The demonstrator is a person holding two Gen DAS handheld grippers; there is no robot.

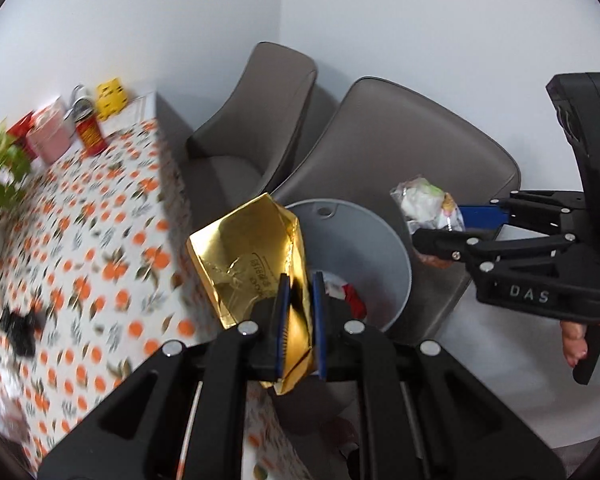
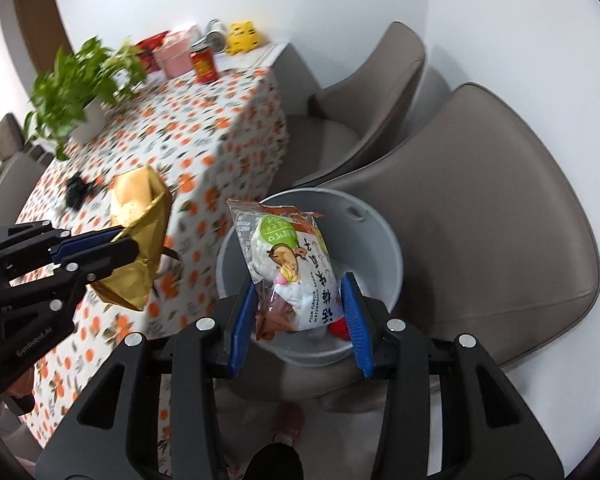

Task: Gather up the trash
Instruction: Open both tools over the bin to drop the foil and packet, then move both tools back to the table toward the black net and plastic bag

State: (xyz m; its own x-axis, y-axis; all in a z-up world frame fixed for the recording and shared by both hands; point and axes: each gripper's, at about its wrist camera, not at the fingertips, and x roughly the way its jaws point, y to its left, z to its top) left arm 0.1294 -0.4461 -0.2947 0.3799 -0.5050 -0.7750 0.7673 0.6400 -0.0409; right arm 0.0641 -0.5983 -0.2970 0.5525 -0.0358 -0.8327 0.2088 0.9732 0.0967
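We find the left gripper (image 1: 300, 320) clamped hard on a crumpled gold foil wrapper (image 1: 252, 264), its blue pads pressed on the wrapper's lower edge with almost no gap between them. The wrapper stands up out of the jaws, in front of the near rim of a grey bin (image 1: 380, 248). In the right wrist view the same wrapper (image 2: 140, 240) hangs over the edge of the table, just left of the bin.

We find the right gripper (image 2: 300, 312) closed on a clear snack packet (image 2: 288, 264) printed with a cartoon figure and a green label; both blue pads bear on the packet's sides, and it is held directly over the open bin (image 2: 376, 232). From the left wrist view this packet (image 1: 428, 204) sits at the tips of the right gripper (image 1: 440, 228), to the right of the bin and in front of a chair back.

The bin stands on the seat of a grey-brown chair (image 2: 500, 208) and already holds red and white scraps (image 1: 350, 296).

The table beside it carries an orange-patterned cloth (image 2: 204, 136), a potted plant (image 2: 84, 80), a red can (image 2: 205, 65) and a black item (image 2: 76, 190) that is too blurred to identify.
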